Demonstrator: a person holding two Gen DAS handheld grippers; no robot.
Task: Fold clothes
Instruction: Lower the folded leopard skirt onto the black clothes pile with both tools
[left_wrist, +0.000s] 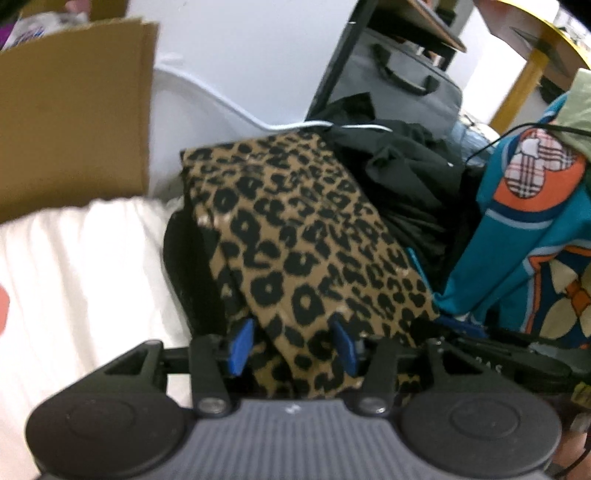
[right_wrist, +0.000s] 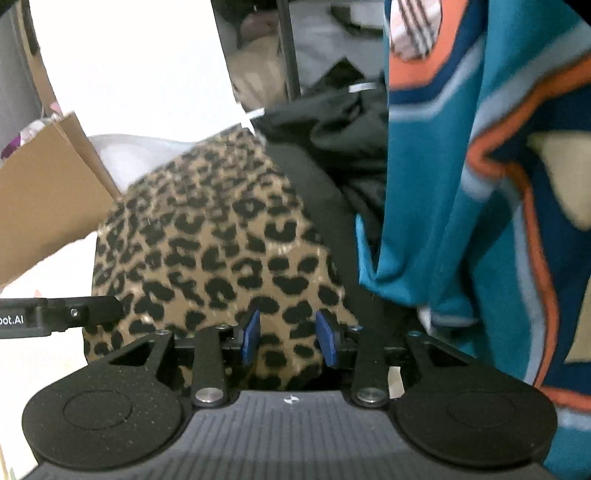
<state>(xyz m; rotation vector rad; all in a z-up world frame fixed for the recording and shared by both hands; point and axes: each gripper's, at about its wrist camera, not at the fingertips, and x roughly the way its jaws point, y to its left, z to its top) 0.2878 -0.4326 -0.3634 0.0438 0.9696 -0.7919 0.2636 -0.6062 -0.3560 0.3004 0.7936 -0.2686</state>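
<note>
A folded leopard-print garment (left_wrist: 306, 236) lies on a pile of dark clothes (left_wrist: 402, 166); it also shows in the right wrist view (right_wrist: 207, 240). My left gripper (left_wrist: 293, 345) is open, its blue pads either side of the garment's near edge. My right gripper (right_wrist: 290, 338) is open too, pads straddling the near edge of the same garment. The left gripper's body (right_wrist: 55, 317) shows at the left of the right wrist view. A teal, orange and blue patterned garment (right_wrist: 480, 184) hangs at the right, also seen in the left wrist view (left_wrist: 532, 236).
A white sheet (left_wrist: 81, 277) covers the surface at left. A cardboard box flap (left_wrist: 74, 110) stands behind it. A grey bag (left_wrist: 399, 77) and black rack post (left_wrist: 340, 62) stand at the back. A yellow table leg (left_wrist: 521, 85) is at far right.
</note>
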